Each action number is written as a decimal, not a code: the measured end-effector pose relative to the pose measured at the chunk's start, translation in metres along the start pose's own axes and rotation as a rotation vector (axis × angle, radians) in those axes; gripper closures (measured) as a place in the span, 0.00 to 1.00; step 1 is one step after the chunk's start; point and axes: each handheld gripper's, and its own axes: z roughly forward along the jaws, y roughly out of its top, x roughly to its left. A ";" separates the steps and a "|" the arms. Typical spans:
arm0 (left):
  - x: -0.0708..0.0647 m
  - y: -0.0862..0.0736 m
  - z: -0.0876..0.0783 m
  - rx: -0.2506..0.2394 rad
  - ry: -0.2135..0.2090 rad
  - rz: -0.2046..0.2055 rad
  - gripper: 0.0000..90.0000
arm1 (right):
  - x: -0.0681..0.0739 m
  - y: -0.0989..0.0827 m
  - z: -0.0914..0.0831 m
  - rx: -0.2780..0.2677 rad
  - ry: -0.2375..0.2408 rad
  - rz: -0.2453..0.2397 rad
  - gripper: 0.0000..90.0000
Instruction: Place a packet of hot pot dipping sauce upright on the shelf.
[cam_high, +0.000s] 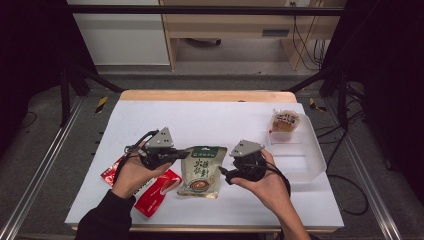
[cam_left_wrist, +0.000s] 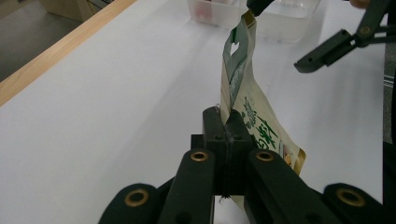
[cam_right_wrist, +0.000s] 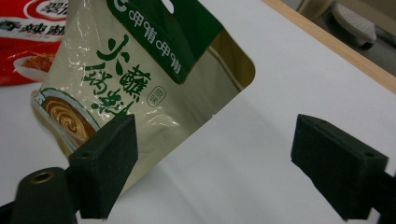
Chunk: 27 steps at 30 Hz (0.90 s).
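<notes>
A white-covered desk (cam_high: 200, 120) with a wooden far edge stood on grey floor. The left hand-held gripper (cam_left_wrist: 224, 135) pinched the green pouch (cam_high: 201, 171); the right hand-held gripper (cam_right_wrist: 212, 154) gaped.

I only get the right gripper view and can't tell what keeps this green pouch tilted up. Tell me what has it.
Observer: The left tongs are shut on the green pouch, pinching its side edge.
Operator: Report what lies on the table outside my picture.
Observer: A clear plastic tub sits at the table's right side, with one wrapped snack at its far end.
Operator: Say where the rest of that red packet goes.
Observer: The red packet lies flat on the table, partly hidden under the left hand.
</notes>
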 end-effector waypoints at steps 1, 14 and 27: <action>0.000 0.000 -0.001 0.003 -0.002 0.005 1.00 | -0.002 0.004 -0.001 0.011 0.009 -0.020 0.21; -0.002 0.001 -0.003 0.007 -0.008 0.020 1.00 | -0.014 0.049 -0.002 0.116 0.104 -0.212 0.42; -0.004 0.002 -0.004 -0.002 -0.017 0.025 1.00 | -0.006 0.060 0.022 0.203 0.201 -0.282 0.57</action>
